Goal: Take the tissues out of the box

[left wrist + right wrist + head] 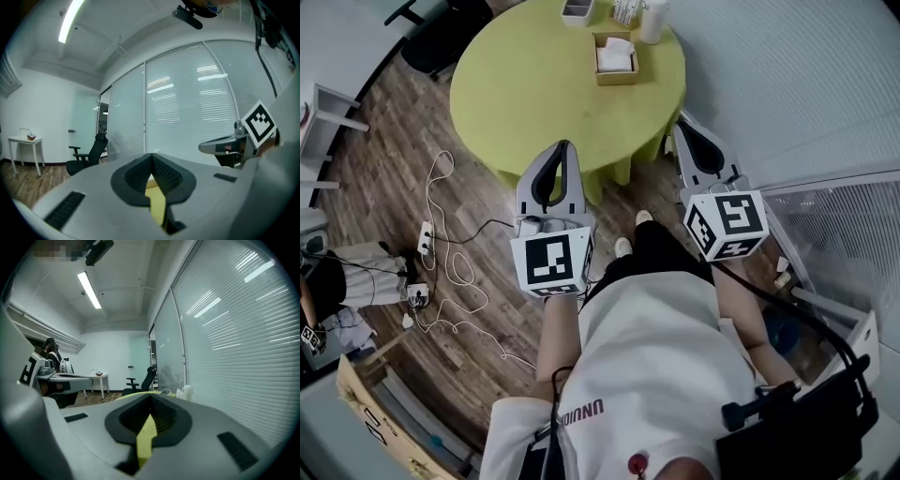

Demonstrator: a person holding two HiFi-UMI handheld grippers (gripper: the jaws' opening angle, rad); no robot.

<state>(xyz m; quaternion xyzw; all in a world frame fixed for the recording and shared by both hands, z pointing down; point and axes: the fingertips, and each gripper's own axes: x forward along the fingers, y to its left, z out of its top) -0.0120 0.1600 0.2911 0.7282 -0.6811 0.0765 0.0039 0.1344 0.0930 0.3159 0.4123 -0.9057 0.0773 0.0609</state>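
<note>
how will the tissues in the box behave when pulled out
The tissues look white and rumpled, so probably floppy and light. The small open box sits unheld on the table, so it may lift or slide with them.

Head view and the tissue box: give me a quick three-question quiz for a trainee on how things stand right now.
1. True or false: the right claw grips the tissue box.
2. What does the left claw hold? A) a tissue B) nothing, jaws shut C) a cable
3. What colour is the round table under the box?
Key: 1. False: it is shut, empty and away from the box. 2. B. 3. Yellow-green.
</note>
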